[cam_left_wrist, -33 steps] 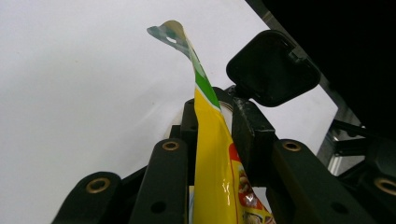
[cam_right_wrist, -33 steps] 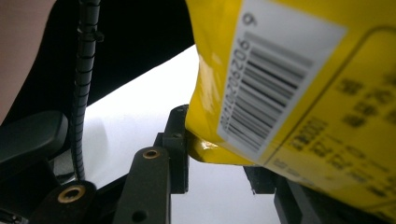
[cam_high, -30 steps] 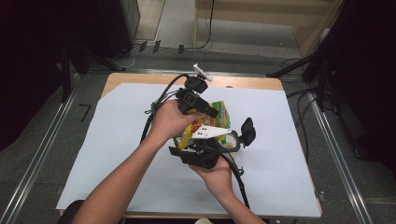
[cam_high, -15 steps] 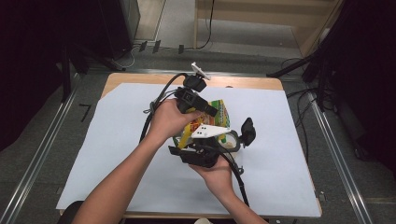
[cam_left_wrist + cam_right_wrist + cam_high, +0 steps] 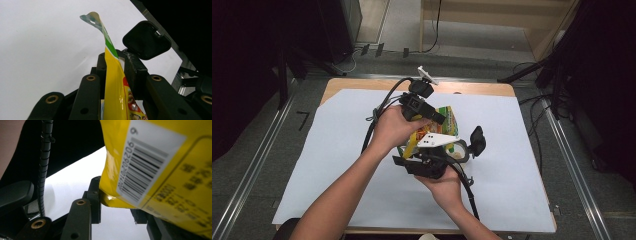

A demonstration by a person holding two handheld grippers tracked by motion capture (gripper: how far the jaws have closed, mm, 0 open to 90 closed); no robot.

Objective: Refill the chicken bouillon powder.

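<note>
White paper covers the table (image 5: 362,190) in the high view, where the left gripper (image 5: 424,107) and the right gripper (image 5: 432,162) meet over its middle with a yellow packet (image 5: 447,120) held up between them, clear of the surface. Seen from the left gripper view, the jaws press together on the packet's thin edge (image 5: 113,82) — its green-and-clear top corner sticks up past them, beside a black pad (image 5: 146,41). Seen from the right gripper view, the jaws seem to pinch the packet's lower corner (image 5: 112,200) under its barcode — the far jaw is mostly hidden — and a ribbed cable (image 5: 45,165) runs beside.
</note>
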